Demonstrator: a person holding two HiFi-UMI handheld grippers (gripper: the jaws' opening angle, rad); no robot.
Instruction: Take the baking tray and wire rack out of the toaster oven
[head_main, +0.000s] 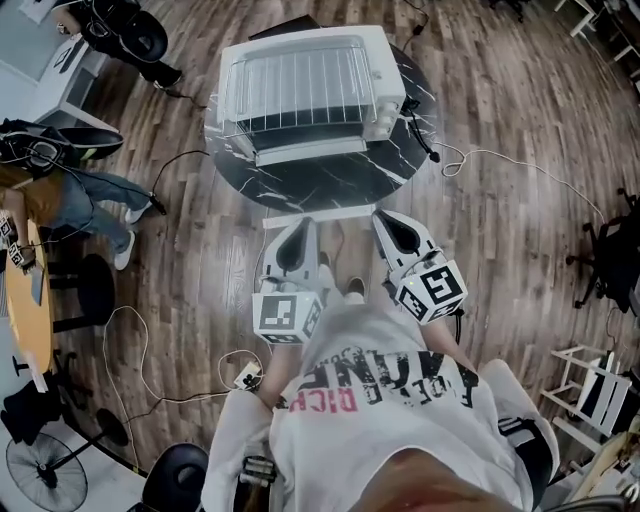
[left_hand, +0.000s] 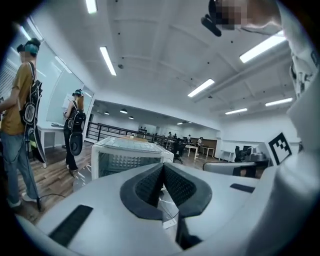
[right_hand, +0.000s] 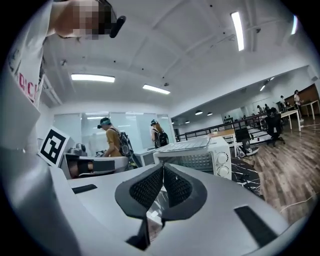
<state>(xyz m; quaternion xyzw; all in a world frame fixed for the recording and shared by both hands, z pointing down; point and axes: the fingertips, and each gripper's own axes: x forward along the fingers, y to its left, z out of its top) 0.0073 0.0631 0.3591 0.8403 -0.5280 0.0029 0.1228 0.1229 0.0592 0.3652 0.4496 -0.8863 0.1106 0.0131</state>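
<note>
A white toaster oven stands on a round black marble table, its glass door shut and a wire rack dimly visible behind the glass. My left gripper and right gripper hover side by side just before the table's near edge, both shut with nothing between the pads. The left gripper view shows the oven ahead beyond the shut gripper. In the right gripper view the oven with its knobs lies ahead beyond the shut gripper. The baking tray is not visible.
A black cable runs from the table across the wooden floor at right. People stand at the left near a desk. A white paper lies at the table's near edge. An office chair is at far right.
</note>
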